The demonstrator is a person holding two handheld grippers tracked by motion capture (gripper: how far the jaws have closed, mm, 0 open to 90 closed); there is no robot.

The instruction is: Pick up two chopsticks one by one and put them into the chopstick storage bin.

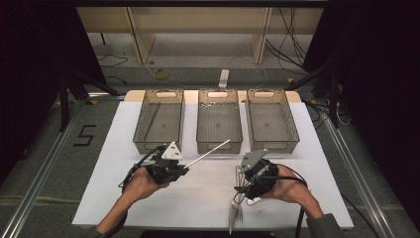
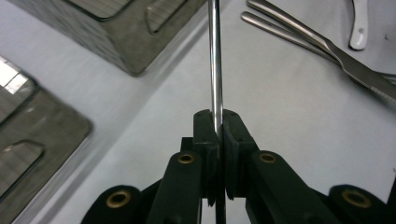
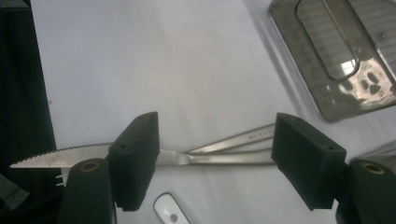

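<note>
My left gripper (image 1: 184, 168) (image 2: 218, 123) is shut on one end of a thin shiny metal rod (image 1: 210, 151) (image 2: 215, 65). The rod slants up and to the right towards the middle basket (image 1: 219, 144). My right gripper (image 1: 241, 186) (image 3: 215, 135) stands open above a small pile of cutlery (image 1: 236, 203) near the table's front edge. In the right gripper view a serrated knife (image 3: 56, 156) and two more steel handles (image 3: 238, 140) lie on the table under the wide jaws, and neither pad presses on them.
Three steel mesh baskets stand in a row at the back: left (image 1: 159, 144), middle, right (image 1: 274, 144). A thin rod (image 1: 152, 116) lies in the left one. A small white handle (image 3: 169, 213) (image 2: 358, 28) lies beside the cutlery. White table cover (image 1: 119, 188).
</note>
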